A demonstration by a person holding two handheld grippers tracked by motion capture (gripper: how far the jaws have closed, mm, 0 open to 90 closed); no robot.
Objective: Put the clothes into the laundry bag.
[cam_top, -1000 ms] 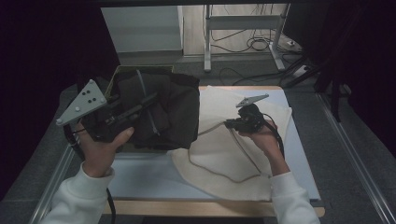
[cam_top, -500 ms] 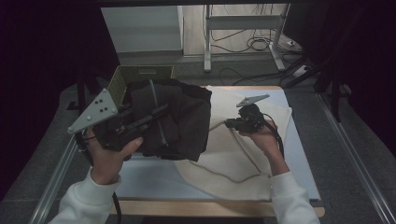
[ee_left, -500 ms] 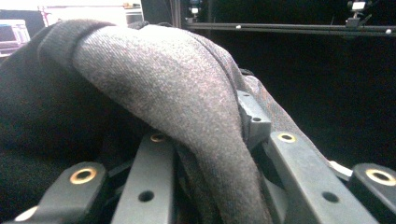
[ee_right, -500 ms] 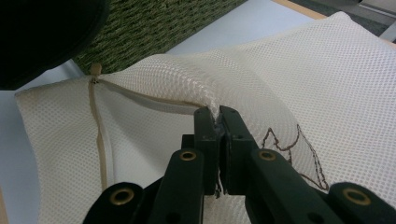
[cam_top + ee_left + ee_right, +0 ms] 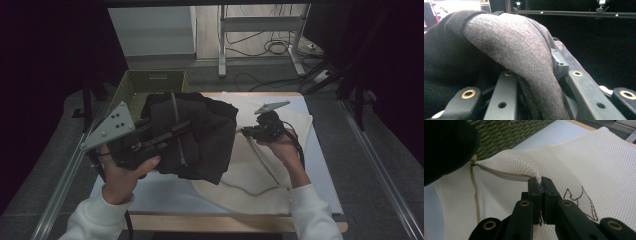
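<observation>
Charcoal knit fills the left tongs (image 5: pixel 165 140), jaws clamped on a fold of one dark garment (image 5: pixel 200 135) that hangs in a heavy bundle just beyond them, lifted off the worktop (image 5: pixel 150 192). Right tongs (image 5: pixel 541 182) pinch the rim of one white mesh bag (image 5: pixel 260 165), jaws closed tight on the netting, holding the mouth up beside the garment. My read: bagging is the step, so keep that rim high and taut and feed the bundle low into the opening. Farther off, left of the garment, sits one green woven basket (image 5: pixel 150 82).
</observation>
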